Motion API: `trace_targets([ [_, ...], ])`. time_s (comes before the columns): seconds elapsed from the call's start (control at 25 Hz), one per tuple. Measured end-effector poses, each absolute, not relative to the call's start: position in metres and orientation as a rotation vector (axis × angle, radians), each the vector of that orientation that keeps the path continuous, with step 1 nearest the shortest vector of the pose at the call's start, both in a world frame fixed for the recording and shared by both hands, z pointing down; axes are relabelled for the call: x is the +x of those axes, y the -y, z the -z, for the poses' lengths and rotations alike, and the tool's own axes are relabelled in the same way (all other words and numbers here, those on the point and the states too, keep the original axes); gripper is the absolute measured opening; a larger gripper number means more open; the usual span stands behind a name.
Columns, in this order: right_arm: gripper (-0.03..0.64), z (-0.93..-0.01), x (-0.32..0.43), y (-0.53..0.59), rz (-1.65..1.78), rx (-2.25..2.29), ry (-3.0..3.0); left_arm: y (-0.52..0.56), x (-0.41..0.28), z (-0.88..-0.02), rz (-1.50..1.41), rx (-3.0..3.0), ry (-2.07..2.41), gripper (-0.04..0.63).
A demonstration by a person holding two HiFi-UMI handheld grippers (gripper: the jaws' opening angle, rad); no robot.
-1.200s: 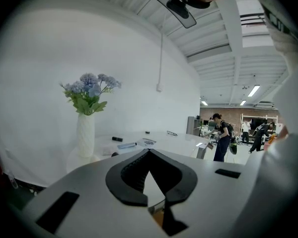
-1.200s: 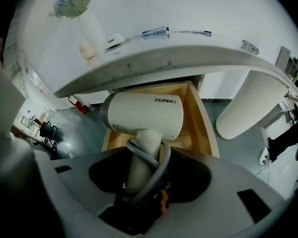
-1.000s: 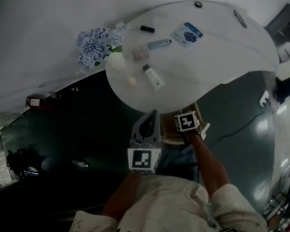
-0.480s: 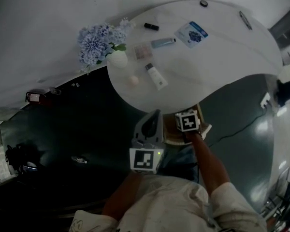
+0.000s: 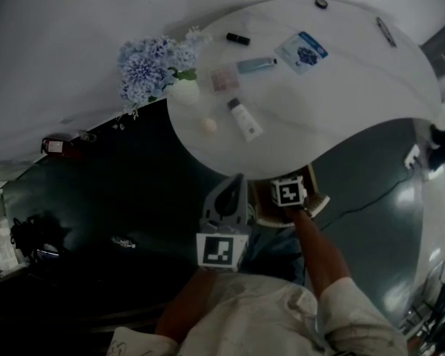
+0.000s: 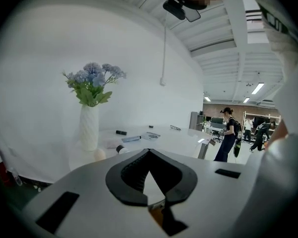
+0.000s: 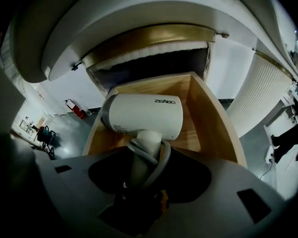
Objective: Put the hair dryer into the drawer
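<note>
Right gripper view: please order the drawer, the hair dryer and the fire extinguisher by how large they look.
1. drawer, largest.
2. hair dryer, though nearness to the camera enlarges it.
3. fire extinguisher, smallest, but far off, so its true size is unsure.

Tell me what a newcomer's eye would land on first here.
The white hair dryer, gripped by its cord-wrapped handle in the right hand-held gripper, sits at the mouth of the open wooden drawer under the white table. On the tabletop, a white vase of blue flowers stands near the wall-side edge.
</note>
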State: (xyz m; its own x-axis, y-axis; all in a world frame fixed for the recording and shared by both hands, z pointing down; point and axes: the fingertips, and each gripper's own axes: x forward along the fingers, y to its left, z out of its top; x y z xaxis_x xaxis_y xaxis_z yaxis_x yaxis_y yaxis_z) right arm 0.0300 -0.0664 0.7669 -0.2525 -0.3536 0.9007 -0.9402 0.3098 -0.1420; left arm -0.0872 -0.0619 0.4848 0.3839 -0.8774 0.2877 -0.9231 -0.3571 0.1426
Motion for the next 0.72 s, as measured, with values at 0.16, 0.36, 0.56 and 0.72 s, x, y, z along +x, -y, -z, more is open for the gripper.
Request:
trace_targets([
  [0.16,0.215,-0.777,0.026,0.070,-0.937,1.149,1.786,0.065,-0.091,-0.486,-0.241,2.360,1.602,0.003],
  [0.36,0.215,-0.795,0.035,0.044,-1.078,1.092,1.619,0.063,-0.094,-0.486,-0.253,2.361,1.611,0.002],
  [0.56,0.215,-0.802,0.028,0.044,-1.073,1.031,1.651,0.055,-0.096,-0.492,-0.276,2.354,1.611,0.003],
  [0.72,0.216,-0.805,0.033,0.016,-1.154,0.954,1.535,0.050,-0.095,-0.491,-0.280,2.362,1.609,0.002],
])
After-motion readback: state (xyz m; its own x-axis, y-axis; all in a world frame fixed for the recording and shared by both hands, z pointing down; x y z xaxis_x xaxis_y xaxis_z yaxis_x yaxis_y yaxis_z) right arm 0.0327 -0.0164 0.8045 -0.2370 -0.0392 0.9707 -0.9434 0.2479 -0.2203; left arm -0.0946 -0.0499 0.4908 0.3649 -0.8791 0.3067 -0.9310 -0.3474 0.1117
